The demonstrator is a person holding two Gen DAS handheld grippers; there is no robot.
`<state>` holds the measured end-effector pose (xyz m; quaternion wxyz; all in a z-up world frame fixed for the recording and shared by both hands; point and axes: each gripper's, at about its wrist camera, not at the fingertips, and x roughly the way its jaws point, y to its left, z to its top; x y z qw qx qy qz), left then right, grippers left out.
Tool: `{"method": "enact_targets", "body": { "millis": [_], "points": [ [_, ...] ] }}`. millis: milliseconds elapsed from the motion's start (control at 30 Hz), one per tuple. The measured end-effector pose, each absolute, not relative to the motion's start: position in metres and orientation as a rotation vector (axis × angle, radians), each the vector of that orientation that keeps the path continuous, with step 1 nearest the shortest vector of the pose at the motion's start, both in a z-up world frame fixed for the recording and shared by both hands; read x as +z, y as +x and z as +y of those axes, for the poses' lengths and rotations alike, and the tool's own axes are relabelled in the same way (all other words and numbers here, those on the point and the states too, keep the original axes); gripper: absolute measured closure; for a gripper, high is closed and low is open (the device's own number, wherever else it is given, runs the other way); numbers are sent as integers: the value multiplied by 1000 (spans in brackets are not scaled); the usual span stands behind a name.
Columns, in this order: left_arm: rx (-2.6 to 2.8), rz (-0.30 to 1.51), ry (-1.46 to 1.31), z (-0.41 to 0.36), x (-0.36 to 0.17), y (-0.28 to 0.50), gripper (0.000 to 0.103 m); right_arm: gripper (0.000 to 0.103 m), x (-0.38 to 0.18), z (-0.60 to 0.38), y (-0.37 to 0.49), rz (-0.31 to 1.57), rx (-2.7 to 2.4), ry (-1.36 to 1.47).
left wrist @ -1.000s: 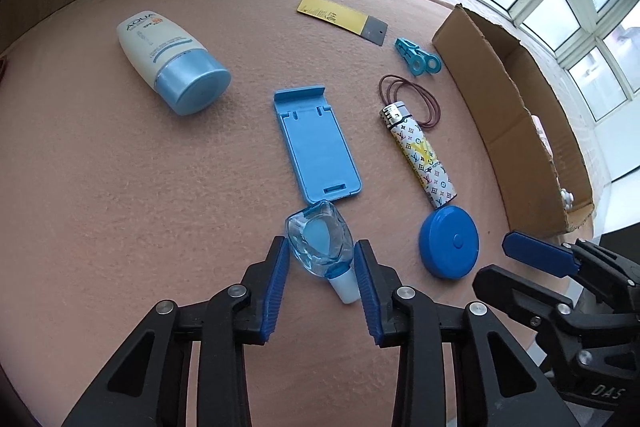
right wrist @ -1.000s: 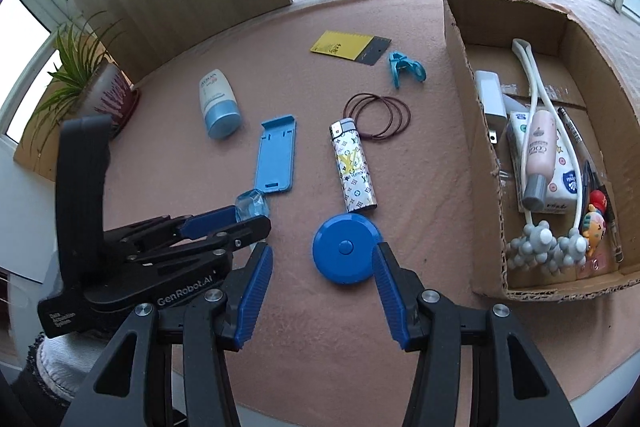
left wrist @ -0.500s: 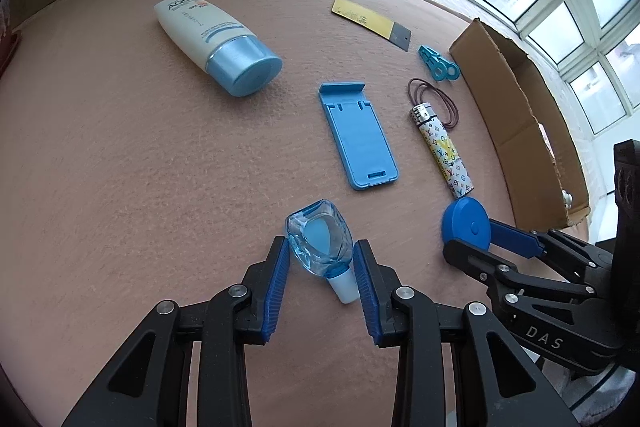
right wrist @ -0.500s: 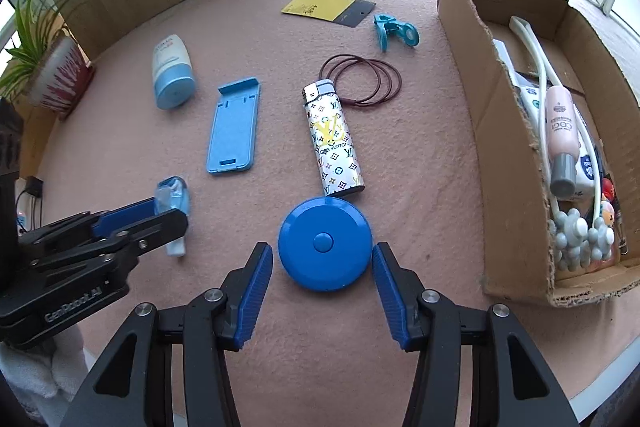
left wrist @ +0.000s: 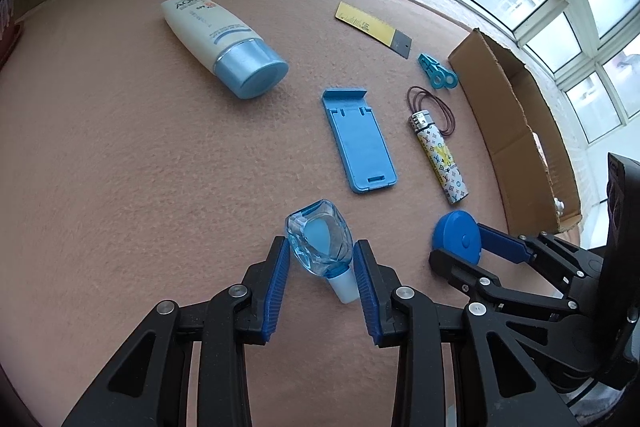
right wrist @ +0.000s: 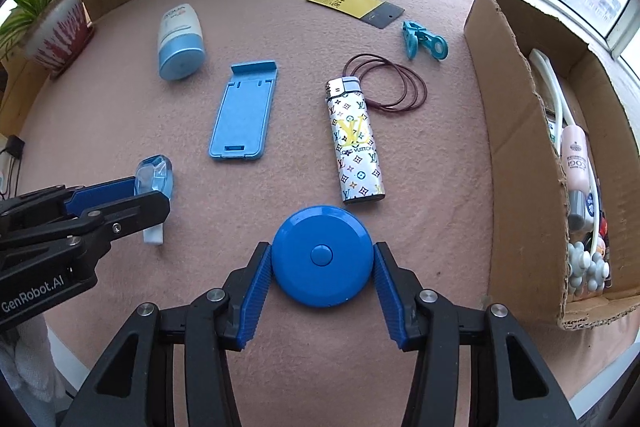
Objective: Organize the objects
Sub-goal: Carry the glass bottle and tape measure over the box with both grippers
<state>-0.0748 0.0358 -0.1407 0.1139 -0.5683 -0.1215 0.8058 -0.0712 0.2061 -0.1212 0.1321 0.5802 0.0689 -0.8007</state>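
left claw (left wrist: pixel 320 267): part open, blue pads touching both sides of clear blue glass bottle with white cap (left wrist: pixel 319 242), lying on pink tabletop (left wrist: pixel 140 167) | right claw (right wrist: pixel 322 281): part open, pads against edges of round blue plastic disc (right wrist: pixel 322 255) | beyond: patterned lighter (right wrist: pixel 354 143), cardboard box (right wrist: pixel 516 131)

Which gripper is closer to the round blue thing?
Right. The right gripper has its fingers on either side of the round blue disc. The left gripper sits off to the side of it, fingers around the little clear blue bottle.
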Motion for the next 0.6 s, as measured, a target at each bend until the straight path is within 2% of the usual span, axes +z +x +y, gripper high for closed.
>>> {"method": "enact_targets", "body": {
  "millis": [600],
  "points": [
    [2369, -337, -1587, 52, -115, -82, 67, 57, -77, 239, -58, -11, -2360, 1595]
  ]
}}
